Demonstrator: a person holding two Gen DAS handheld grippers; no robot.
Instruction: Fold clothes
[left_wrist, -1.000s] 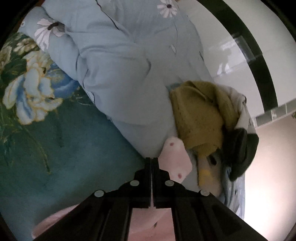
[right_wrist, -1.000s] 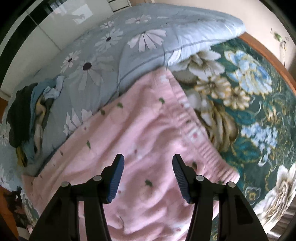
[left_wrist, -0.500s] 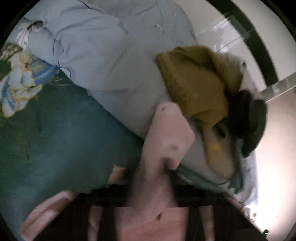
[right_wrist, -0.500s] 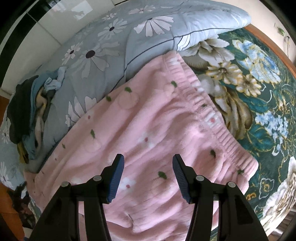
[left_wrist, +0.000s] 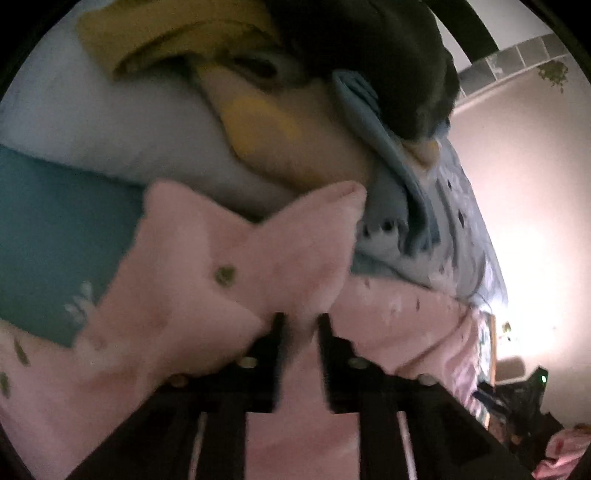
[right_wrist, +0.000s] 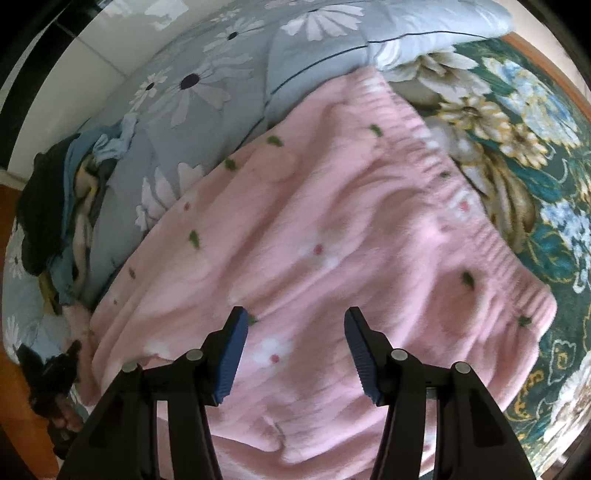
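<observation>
Left gripper (left_wrist: 301, 319), jaws just parting, pink trousers (left_wrist: 236, 266) cuff between them at frame centre; right gripper (right_wrist: 295, 332) gapes empty above their lower middle.

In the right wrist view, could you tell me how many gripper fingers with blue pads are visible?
2: one finger stands left of centre, the other right of centre, both above the pink garment. None seems hidden.

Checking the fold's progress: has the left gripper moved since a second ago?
Yes. The left gripper, jaws just opening around pink fabric, swung toward the clothes pile.
</observation>
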